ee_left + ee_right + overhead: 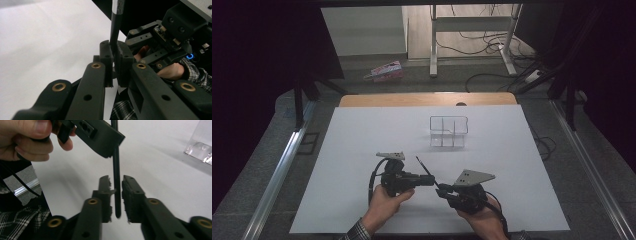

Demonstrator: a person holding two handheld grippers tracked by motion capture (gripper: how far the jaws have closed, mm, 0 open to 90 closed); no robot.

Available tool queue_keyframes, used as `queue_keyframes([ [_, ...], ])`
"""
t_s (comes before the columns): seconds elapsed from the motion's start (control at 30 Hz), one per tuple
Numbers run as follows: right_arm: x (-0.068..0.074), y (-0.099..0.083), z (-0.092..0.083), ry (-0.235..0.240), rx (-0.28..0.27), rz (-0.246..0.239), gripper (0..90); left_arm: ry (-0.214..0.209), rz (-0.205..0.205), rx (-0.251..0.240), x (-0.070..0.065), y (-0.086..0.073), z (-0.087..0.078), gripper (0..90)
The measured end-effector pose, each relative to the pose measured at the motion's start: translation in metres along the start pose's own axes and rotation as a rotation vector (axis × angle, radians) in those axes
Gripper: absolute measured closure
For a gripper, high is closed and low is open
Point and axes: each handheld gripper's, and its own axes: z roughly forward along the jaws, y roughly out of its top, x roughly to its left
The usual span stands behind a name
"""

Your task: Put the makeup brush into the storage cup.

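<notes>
Nearest the person, the right tool is standing slightly released around the lower end of a thin black rod, its pads just clear of the rod. The left tool is clenching the rod higher up, so the handover is looking nearly done. Beyond the rod, the clear divided holder is waiting well apart on the white surface, nothing showing inside it; carrying and placing are remaining.

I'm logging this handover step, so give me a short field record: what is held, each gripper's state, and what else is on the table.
held: thin black rod
left gripper: shut on the rod
right gripper: jaws slightly apart around the rod's lower end, pads not pressing
rod pose: off the table, tilted, between both grippers
other: clear divided holder, standing farther back
surface: white table
</notes>
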Motion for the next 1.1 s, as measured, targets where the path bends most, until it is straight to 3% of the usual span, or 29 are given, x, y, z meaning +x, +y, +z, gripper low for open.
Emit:
queue_keyframes([
  [0.53, -0.007, 0.008, -0.017, 0.019, 0.008, 0.015, 50.0, 0.078, 0.041, 0.058, -0.001, -0.004, -0.004, 86.1],
  [0.87, -0.019, 0.022, -0.035, 0.026, -0.036, 0.044, 48.1, 0.086, 0.053, 0.075, -0.002, -0.005, -0.001, 86.1],
  [1.1, -0.027, 0.032, -0.038, 0.043, -0.041, 0.058, 45.7, 0.084, 0.059, 0.075, -0.002, -0.006, 0.001, 86.1],
])
